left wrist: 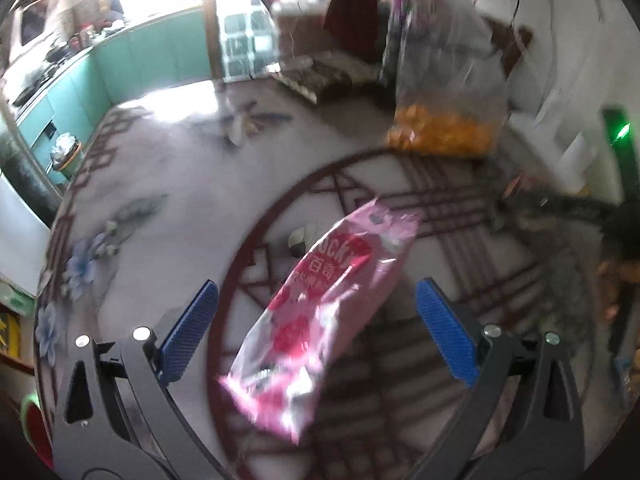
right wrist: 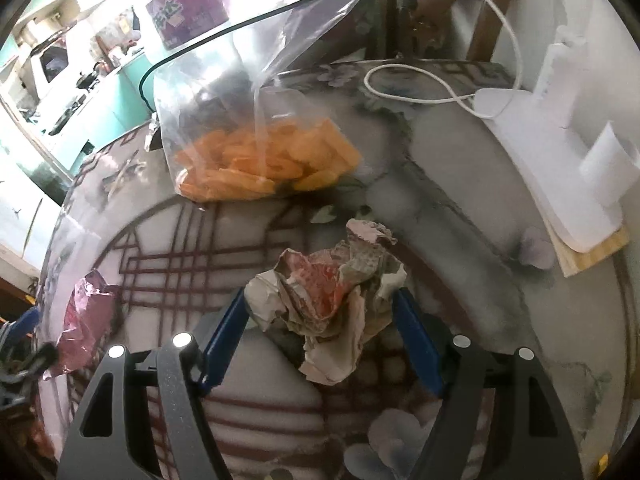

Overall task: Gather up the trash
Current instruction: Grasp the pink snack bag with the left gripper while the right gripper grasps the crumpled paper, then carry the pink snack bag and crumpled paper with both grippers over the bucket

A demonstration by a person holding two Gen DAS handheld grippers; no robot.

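the left claw (left wrist: pixel 316 320) stands spread wide above the patterned bench (left wrist: pixel 168 168), with a pink snack wrapper (left wrist: pixel 316 312) between its blue pads and neither pad touching it; whether the wrapper lies flat on the bench cannot be told. the right claw (right wrist: pixel 320 328) pinches a crumpled paper wad (right wrist: pixel 332 292), its blue pads pressed against both sides. beyond it a clear bag of orange chips (right wrist: pixel 260 160) rests on the bench, near a white cable (right wrist: pixel 440 92)
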